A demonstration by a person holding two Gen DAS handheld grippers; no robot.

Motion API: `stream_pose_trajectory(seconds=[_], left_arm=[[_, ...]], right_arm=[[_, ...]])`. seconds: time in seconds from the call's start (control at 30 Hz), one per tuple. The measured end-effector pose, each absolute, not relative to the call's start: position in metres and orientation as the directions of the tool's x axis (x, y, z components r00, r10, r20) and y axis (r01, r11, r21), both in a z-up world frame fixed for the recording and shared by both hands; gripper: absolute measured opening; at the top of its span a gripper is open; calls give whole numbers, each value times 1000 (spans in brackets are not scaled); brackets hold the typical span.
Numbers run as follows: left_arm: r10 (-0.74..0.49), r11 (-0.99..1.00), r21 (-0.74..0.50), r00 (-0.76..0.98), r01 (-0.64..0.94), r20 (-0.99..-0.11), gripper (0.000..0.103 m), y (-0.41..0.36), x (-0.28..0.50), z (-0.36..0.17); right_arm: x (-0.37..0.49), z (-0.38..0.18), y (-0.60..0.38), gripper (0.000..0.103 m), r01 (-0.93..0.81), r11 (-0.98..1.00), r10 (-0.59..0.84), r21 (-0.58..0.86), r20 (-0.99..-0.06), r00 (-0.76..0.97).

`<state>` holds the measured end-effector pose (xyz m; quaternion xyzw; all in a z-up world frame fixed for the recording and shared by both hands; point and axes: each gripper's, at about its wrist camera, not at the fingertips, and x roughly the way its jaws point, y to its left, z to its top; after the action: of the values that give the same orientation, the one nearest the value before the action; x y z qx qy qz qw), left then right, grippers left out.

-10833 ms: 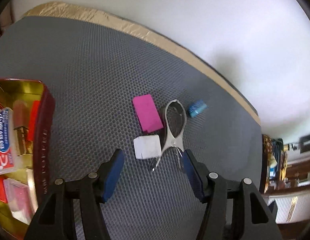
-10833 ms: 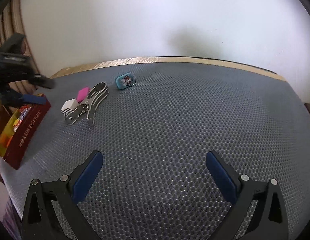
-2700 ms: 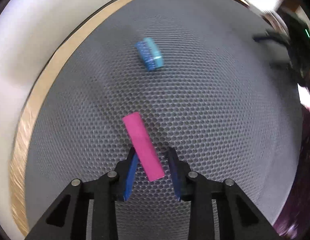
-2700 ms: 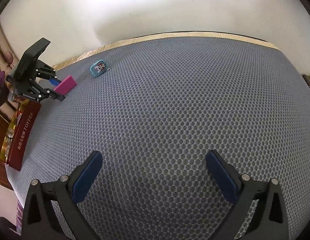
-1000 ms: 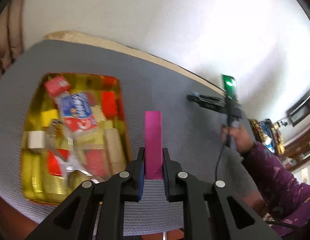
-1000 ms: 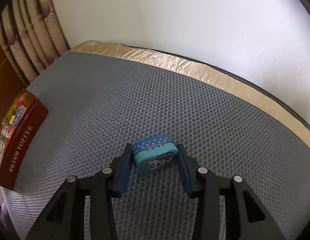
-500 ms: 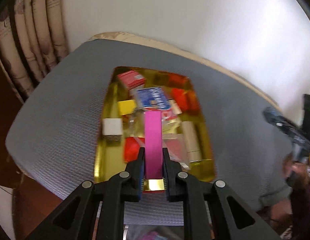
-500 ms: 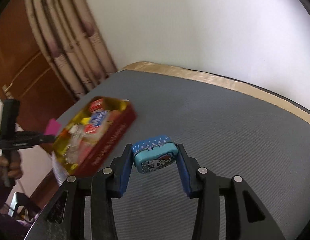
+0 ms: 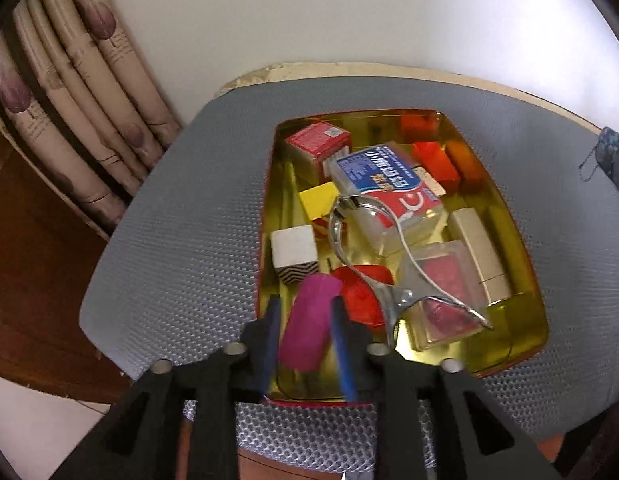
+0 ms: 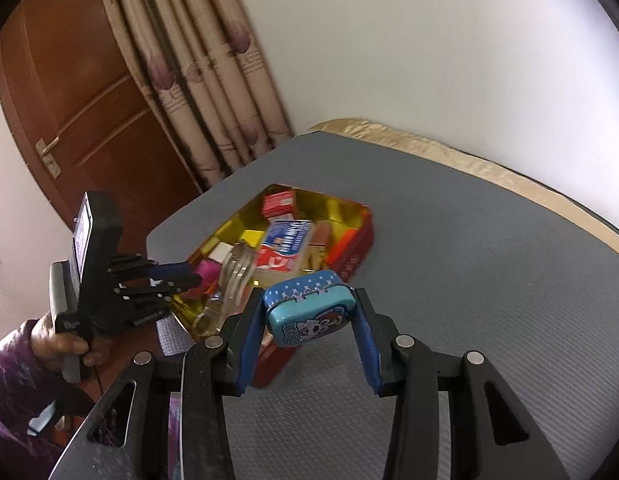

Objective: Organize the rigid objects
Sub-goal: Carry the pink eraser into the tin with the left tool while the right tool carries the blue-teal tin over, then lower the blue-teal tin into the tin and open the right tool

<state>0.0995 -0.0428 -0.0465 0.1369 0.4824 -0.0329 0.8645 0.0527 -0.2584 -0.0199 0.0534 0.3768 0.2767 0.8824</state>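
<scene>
Both grippers loaded at the tin's near corner.
Left gripper jaws flank the magenta block, seemingly loosened, over the gold tin; right gripper clamps the blue mint tin.

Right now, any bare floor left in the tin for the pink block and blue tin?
Inside the gold tin, bare floor shows along the left wall beside the yellow block, and at the near edge under the left tongs. The centre is crowded around the metal clip.

A grey honeycomb-textured mat covers the surface, whose tan edge shows along the wall. A gold-lined red tin sits directly on the mat, near its corner.
</scene>
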Motion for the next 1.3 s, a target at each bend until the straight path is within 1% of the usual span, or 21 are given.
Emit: stream_pose_trajectory(seconds=[0.07,0.13,0.2,0.23,0.33,0.37,0.43,0.57,0.73,0.8,0.87,0.93,0.97,1.0,1.07,1.1,1.13,1.17,1.2,1.3], left_arm=[[54,971,170,538,169,-841,35,-37,96,-41],[44,979,151,577,139,-816,37,-31,89,-31],[1,988,96,633,117,-774,43,-23,77,-18],[-14,992,70,660,102,-751,43,-18,71,-12],[0,999,26,728,24,-686,45,-4,50,1],[0,1000,9,742,8,-670,47,0,44,3],[-12,1000,-13,769,4,-639,49,4,36,4],[29,998,55,775,7,-631,49,-3,36,0],[0,999,42,760,35,-650,49,-5,38,-2],[-15,999,21,751,38,-660,49,-1,39,-5],[-33,999,-2,739,43,-672,49,1,40,-7],[-55,998,-25,731,52,-680,49,1,39,-9],[-61,998,-29,730,56,-680,49,0,38,-9],[-60,998,-25,730,60,-681,49,-2,37,-9],[-35,998,14,742,61,-670,49,-8,34,-8],[-25,998,30,748,60,-663,49,-9,34,-8],[-11,997,50,753,58,-658,49,-11,32,-7],[1,996,67,756,57,-654,49,-14,32,-7],[10,995,79,759,54,-650,49,-15,31,-6],[32,994,102,779,42,-627,50,-17,25,-2]], right_arm=[[57,-21,-245,40,-460,834,536,303,-640,550],[62,-23,-231,40,-473,829,539,297,-648,538],[68,-27,-218,40,-482,824,543,297,-657,523],[70,-30,-213,40,-485,824,541,293,-664,517],[80,-40,-196,40,-496,819,539,289,-683,493],[83,-44,-191,40,-497,820,534,284,-691,487],[89,-51,-182,40,-498,820,529,281,-704,474],[100,-63,-166,40,-492,831,501,259,-731,463],[106,-74,-156,42,-464,856,455,229,-759,465],[108,-75,-155,45,-454,861,449,230,-762,467],[107,-73,-155,51,-446,865,447,229,-756,478],[103,-66,-154,52,-442,870,442,218,-744,502],[98,-61,-154,54,-440,875,434,204,-734,522],[93,-56,-153,59,-434,882,420,183,-724,548],[78,-42,-151,82,-414,899,393,146,-686,613],[71,-36,-151,86,-403,906,382,133,-666,641],[61,-28,-149,96,-381,918,360,111,-637,682],[52,-23,-148,100,-364,927,342,94,-613,712],[40,-16,-147,100,-344,936,321,73,-580,749],[17,-6,-140,103,-275,962,239,9,-519,821]])
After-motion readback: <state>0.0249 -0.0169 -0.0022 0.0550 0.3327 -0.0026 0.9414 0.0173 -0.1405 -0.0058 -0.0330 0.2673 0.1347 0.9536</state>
